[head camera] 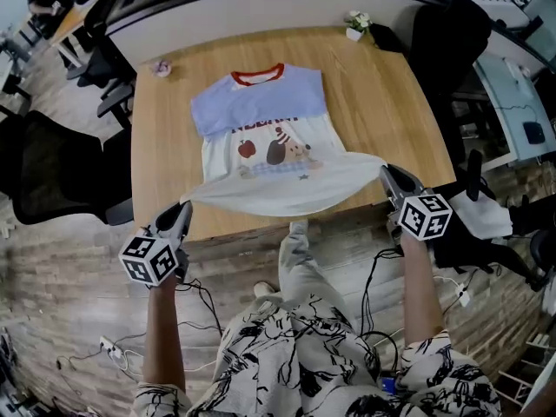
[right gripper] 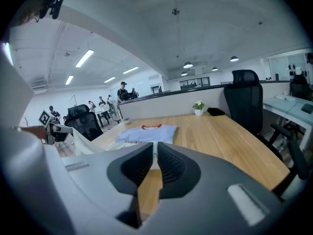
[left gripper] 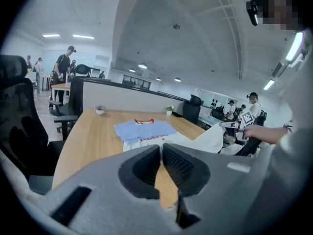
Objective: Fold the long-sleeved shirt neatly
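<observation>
While left tool (head camera: 185,207) and right tool (head camera: 386,172) pinch the shirt (head camera: 261,111) hem, potted plant (head camera: 356,23), small bowl (head camera: 162,68) on table (head camera: 382,102), chairs (head camera: 43,176) around.

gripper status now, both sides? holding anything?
The left gripper: closed, pinching the near hem of the shirt.
The right gripper: closed, pinching the same hem at its other end.

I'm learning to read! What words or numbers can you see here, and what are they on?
Red letters on the shirt: one row across the chest, its top covered by blue cloth, too blurred to read.
Left marker cube and right marker cube: black-and-white square patterns, no words.
Nothing else carries readable text.
</observation>
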Motion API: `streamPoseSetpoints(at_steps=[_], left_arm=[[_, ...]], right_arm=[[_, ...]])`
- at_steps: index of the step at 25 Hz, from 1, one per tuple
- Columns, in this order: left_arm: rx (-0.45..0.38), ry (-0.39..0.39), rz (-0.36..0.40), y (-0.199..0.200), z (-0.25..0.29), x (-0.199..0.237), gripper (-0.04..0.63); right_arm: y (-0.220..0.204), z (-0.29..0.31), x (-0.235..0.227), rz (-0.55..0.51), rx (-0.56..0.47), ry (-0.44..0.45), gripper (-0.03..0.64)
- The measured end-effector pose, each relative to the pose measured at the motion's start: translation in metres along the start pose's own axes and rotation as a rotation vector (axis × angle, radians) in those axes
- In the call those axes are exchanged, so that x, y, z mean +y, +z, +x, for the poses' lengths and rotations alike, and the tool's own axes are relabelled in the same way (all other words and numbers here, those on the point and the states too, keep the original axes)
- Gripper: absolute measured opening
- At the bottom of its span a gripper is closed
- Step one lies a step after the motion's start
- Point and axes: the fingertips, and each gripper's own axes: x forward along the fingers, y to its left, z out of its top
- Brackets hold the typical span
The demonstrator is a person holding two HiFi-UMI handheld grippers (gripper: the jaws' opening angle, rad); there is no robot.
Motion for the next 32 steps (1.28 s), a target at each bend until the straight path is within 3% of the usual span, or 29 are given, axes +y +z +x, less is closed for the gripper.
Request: streamPoseSetpoints(at_steps=[4,9,12,20,26,32], left_arm=[[-0.065,0.034,-0.016,0.046,0.020,0.022,0.022],[-0.162,0.041,-0.124,0.100,0.060,0.059,0.021],[-0.170,0.083,-0.119,0.123,0.087,0.078,0.021],[-0.126,0.168,-0.096,0.159,0.151,0.133,0.021],[-0.074,0.169,-0.079,0.177,0.200,0.183,0.021],[0.053,0.144,-0.136,0.154,0.261,0.232,0.023]], right_arm=[[0.052,0.034,-0.009,0.001,-0.069,0.040,0.040],[0.110,0.094,-0.027,0.019,-0.111,0.102,0.040],[0.132,0.131,-0.045,0.021,-0.110,0.126,0.040],[0.161,0.222,-0.075,0.008,-0.062,0.146,0.038],[0.173,0.286,-0.087,0.011,-0.026,0.132,0.040],[0.144,0.357,-0.109,0.015,0.110,0.068,0.040]])
